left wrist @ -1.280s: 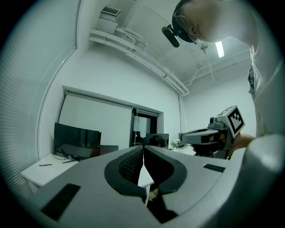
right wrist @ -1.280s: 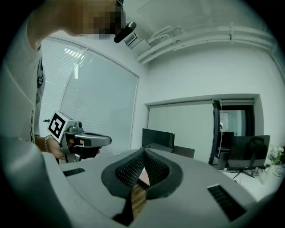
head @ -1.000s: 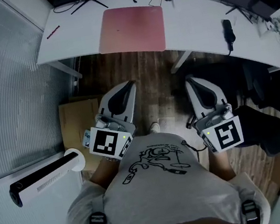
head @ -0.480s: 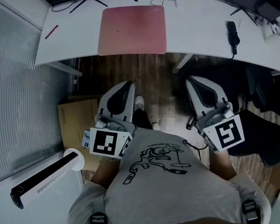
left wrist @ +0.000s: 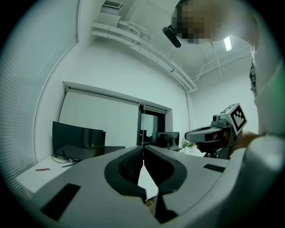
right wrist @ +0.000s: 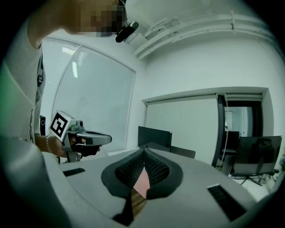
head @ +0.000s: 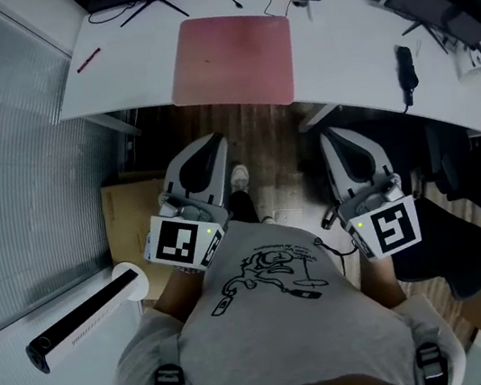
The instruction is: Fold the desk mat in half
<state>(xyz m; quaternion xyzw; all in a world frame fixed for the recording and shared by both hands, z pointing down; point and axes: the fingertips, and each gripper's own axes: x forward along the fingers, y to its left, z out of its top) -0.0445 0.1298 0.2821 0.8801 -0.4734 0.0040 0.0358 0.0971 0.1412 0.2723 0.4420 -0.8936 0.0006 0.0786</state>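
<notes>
Desk mat (head: pixel 232 59), pink, lies flat and unfolded on the white desk (head: pixel 343 42), at the far side of the head view, with its near edge close to the desk's near edge. A red pen (head: pixel 90 58) lies on the desk to the left of the mat, well apart from it. The left gripper (head: pixel 213 143) and right gripper (head: pixel 330 134) are held side by side in front of the person (head: pixel 271 319), over the wooden floor (head: pixel 259 138), both short of the desk and touching nothing. A cardboard box (head: pixel 125 220) and a white tower unit (head: pixel 83 316) sit on the floor to the left.

Left gripper view: the left gripper (left wrist: pixel 143 148) has its jaws pressed together with nothing between them. It points roughly level toward the desk (left wrist: pixel 33 176), where a dark monitor (left wrist: pixel 78 140) stands. The right gripper (left wrist: pixel 205 134) shows at the right.

Right gripper view: the right gripper (right wrist: pixel 144 151) likewise has its jaws closed and empty. Through the slit below the tips a pink patch of the desk mat (right wrist: pixel 142 182) is visible, with floor (right wrist: pixel 135 203) beneath it. The left gripper (right wrist: pixel 91 140) shows at the left.
</notes>
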